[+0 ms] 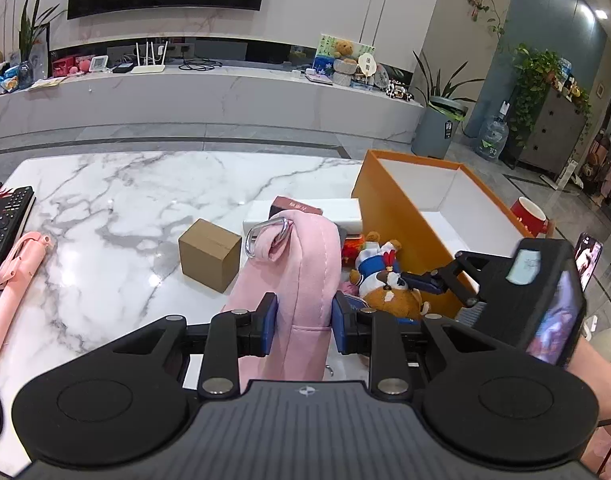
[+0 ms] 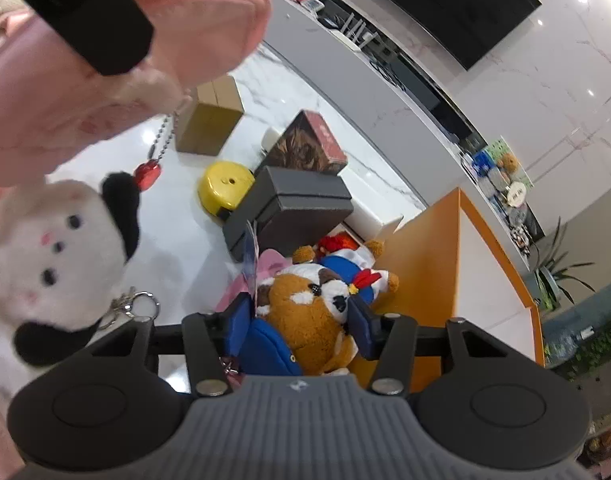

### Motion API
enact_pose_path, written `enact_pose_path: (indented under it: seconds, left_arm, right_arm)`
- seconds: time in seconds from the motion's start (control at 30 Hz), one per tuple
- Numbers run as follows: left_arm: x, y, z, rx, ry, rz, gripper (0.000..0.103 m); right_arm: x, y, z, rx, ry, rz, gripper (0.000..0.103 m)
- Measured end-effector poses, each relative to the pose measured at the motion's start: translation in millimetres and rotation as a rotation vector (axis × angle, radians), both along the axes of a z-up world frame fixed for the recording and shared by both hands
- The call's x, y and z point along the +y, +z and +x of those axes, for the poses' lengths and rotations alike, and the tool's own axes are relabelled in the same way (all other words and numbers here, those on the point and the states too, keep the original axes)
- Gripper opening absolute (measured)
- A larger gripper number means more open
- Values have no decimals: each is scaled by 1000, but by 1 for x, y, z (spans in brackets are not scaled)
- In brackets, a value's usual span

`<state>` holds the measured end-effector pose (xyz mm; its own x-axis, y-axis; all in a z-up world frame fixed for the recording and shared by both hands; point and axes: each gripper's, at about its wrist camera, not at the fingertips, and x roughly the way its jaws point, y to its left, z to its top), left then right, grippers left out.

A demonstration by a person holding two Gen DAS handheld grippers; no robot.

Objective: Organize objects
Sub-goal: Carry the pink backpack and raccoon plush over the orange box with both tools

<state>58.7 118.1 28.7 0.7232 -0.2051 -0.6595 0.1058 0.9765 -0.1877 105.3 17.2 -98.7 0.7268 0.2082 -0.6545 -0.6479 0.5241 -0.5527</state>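
The pink pouch (image 1: 293,276) is up off the marble table (image 1: 117,208), pinched in the left gripper (image 1: 304,322). The right gripper (image 2: 301,318) straddles a brown plush (image 2: 305,320) beside the orange box (image 2: 425,260); whether its partly spread pads press on the plush, I cannot tell. A cardboard box (image 1: 209,254) sits nearby.

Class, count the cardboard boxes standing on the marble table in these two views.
1: a brown cardboard box stands alone on the marble table, left of the held pink pouch. Others may be hidden behind the pouch.
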Motion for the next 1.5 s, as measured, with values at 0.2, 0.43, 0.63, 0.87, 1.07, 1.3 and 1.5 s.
enact_pose_path:
  seconds: [0.2, 0.43, 0.63, 0.87, 1.07, 1.3, 1.5]
  left_arm:
    - [-8, 16, -3, -12, 2, -18, 32]
    - [-39, 48, 7, -54, -72, -92, 32]
    - [-89, 64, 37, -69, -192, -148, 32]
    - [-144, 29, 98, 66, -208, -175, 32]
    - [-174, 15, 117, 91, -226, -126, 31]
    - [-187, 4, 131, 178, -222, -223, 30]
    - [-193, -19, 134, 206, -171, -125, 30]
  right_arm:
    - [-22, 46, -16, 0, 37, 150, 53]
    - [-71, 110, -22, -13, 58, 348, 53]
    - [-121, 136, 3, 40, 42, 360, 53]
    - [-167, 127, 45, 154, -95, 425, 54]
    - [-189, 84, 71, 252, -106, 377, 54]
    - [-212, 62, 84, 322, -100, 399, 54]
    - [-221, 54, 87, 339, -78, 396, 54]
